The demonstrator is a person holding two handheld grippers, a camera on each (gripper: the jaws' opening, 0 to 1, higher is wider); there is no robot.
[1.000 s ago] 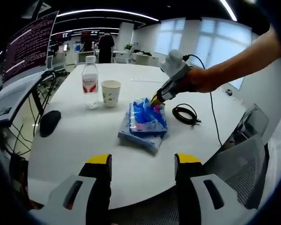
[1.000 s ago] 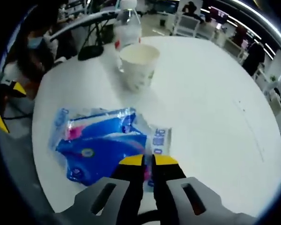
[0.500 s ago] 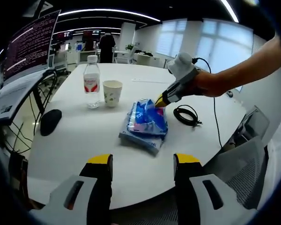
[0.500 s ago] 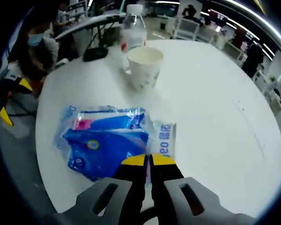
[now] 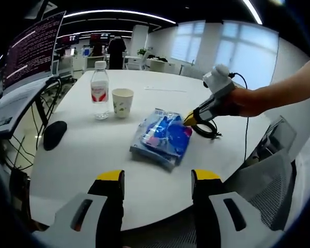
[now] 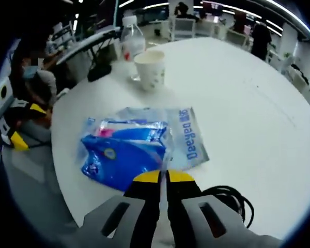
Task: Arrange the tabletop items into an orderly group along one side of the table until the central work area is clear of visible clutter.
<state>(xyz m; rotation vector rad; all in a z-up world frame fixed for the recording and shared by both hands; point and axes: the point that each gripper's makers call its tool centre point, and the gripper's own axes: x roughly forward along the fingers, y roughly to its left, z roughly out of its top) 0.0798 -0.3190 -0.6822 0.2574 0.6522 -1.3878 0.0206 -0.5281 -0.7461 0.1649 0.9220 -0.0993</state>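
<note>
A blue plastic packet (image 5: 161, 137) lies in the middle of the white round table (image 5: 93, 155). My right gripper (image 5: 190, 119) comes in from the right, its jaws shut on the packet's near corner. In the right gripper view the shut right gripper (image 6: 163, 178) pinches the clear edge of the packet (image 6: 129, 150). A water bottle (image 5: 99, 90) and a paper cup (image 5: 122, 102) stand side by side further back; the cup (image 6: 151, 70) and bottle (image 6: 132, 44) sit beyond the packet. My left gripper (image 5: 158, 178) hovers open over the near table edge, holding nothing.
A coiled black cable (image 5: 206, 128) lies just right of the packet; the cable (image 6: 230, 199) is beside my right jaws. A black mouse (image 5: 55, 134) rests at the left edge. A monitor (image 5: 33, 49) stands far left, and a chair (image 5: 276, 175) at the right.
The right gripper has drawn back toward the cable with the packet in its jaws, dragging and turning the packet. The left gripper has stayed still and open.
</note>
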